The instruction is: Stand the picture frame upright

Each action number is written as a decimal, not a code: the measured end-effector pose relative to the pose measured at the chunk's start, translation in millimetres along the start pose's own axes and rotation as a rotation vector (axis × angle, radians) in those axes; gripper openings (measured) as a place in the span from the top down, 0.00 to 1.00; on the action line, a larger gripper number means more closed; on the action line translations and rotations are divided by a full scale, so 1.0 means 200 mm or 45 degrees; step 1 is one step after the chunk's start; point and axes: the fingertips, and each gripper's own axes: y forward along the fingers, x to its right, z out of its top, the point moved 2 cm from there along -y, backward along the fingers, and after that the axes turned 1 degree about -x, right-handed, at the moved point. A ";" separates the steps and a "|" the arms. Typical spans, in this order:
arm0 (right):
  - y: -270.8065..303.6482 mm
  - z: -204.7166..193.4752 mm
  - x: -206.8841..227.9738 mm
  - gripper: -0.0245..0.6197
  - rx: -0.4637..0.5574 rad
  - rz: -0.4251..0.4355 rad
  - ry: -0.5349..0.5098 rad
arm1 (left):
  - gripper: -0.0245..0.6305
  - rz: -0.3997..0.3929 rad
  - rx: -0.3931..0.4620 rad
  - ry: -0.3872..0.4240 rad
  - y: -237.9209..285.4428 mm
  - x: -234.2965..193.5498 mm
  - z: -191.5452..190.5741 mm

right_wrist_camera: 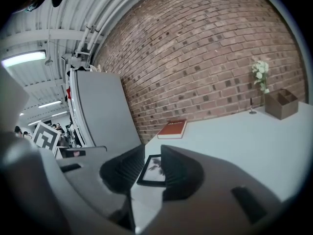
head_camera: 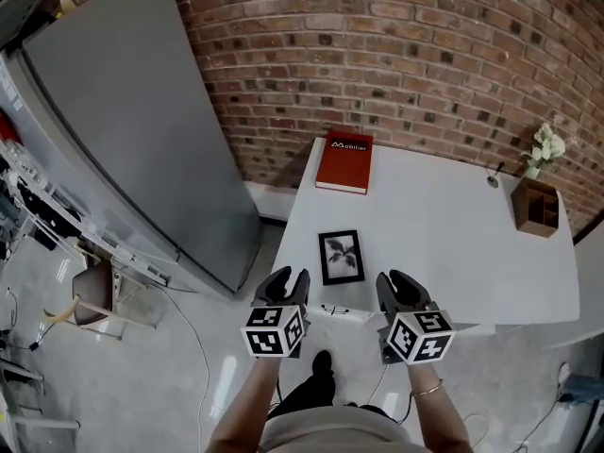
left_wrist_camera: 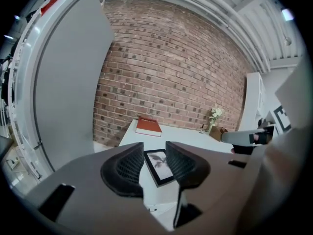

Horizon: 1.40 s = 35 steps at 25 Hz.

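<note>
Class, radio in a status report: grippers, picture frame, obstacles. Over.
Left gripper and right gripper open, empty. Picture frame flat on white table, untouched. Red book beyond, not blocking.

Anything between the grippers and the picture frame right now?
Nothing blocks either. The picture frame lies flat on the table; the left gripper and right gripper, both open, flank its near end. A small white item lies at the table edge between them.

L gripper [left_wrist_camera: 155, 148] fingers [left_wrist_camera: 124, 168] apart, pic frame [left_wrist_camera: 157, 165] flat on table [left_wrist_camera: 190, 133] beyond.
</note>
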 end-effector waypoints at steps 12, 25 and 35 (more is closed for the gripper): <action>0.23 0.06 0.02 0.83 0.002 -0.090 0.003 | 0.78 -0.080 -0.028 0.013 0.27 -0.15 0.09; 0.35 0.09 0.06 0.83 -0.034 -0.061 -0.005 | 0.77 -0.059 -0.052 -0.009 0.41 -0.16 0.13; 0.45 0.06 0.17 0.83 -0.095 -0.015 0.015 | 0.77 -0.002 -0.134 -0.006 0.57 -0.14 0.06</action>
